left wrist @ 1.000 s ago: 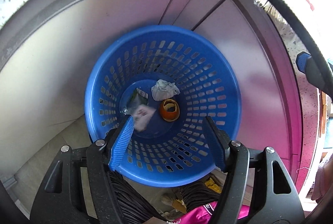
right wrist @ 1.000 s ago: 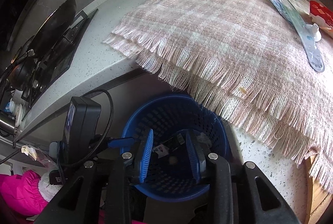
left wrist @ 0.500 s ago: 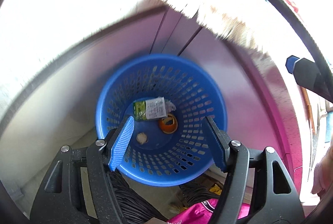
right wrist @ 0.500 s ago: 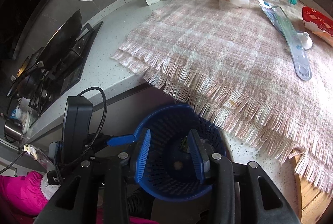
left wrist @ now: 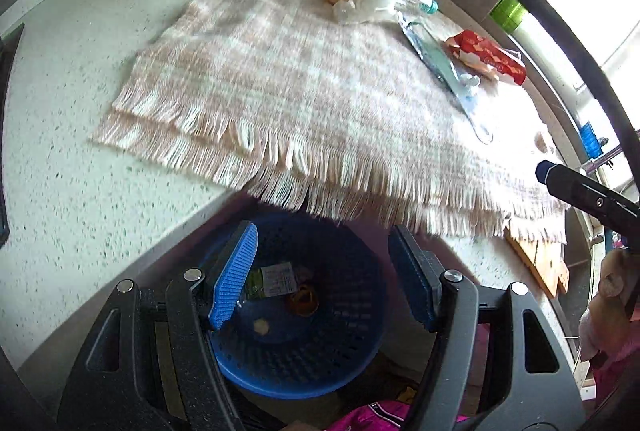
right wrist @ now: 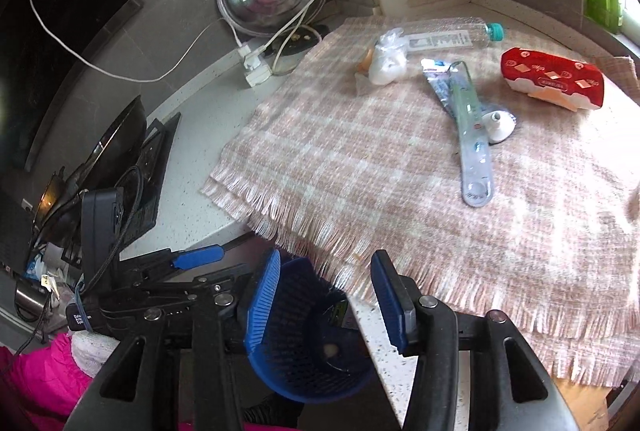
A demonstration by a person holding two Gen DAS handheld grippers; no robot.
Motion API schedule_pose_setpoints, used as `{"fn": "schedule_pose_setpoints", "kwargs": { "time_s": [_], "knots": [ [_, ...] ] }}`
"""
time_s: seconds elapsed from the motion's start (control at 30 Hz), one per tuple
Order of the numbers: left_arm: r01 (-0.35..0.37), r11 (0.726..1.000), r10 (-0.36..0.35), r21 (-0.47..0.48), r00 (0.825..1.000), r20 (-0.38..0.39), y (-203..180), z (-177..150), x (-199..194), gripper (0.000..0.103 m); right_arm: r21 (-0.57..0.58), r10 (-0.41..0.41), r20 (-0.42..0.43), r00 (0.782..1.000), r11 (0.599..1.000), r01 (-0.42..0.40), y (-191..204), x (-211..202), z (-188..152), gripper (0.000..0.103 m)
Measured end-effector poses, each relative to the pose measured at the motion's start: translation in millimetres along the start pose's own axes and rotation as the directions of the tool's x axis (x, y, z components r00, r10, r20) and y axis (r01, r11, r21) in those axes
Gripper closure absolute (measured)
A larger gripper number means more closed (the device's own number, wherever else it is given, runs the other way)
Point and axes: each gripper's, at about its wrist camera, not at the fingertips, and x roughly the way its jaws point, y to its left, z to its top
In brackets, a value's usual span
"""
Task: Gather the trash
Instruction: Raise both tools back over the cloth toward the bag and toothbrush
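The blue basket (left wrist: 304, 343) stands upright below the table (left wrist: 60, 135) edge, mouth up — scraps at its bottom. Both tongs, left (left wrist: 324, 279) and right (right wrist: 324, 305), hang spread and empty above it. Only the right view shows the bottle (right wrist: 448, 38) lying crosswise on the cloth (right wrist: 360, 159), cap rightward.

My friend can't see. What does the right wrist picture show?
An open right gripper hangs over a blue basket below a counter edge. On the counter, a pink checked cloth holds a plastic bottle, a red packet and a toothbrush pack.
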Motion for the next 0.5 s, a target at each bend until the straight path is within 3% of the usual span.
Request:
{"fn": "schedule_pose_setpoints", "kwargs": {
  "time_s": [0.5],
  "knots": [
    [0.057, 0.993, -0.064, 0.105, 0.996, 0.057, -44, 95, 21, 0.033, 0.093, -0.027, 0.045, 0.999, 0.995, 0.023, -71, -14, 56, 0.050]
  ]
}}
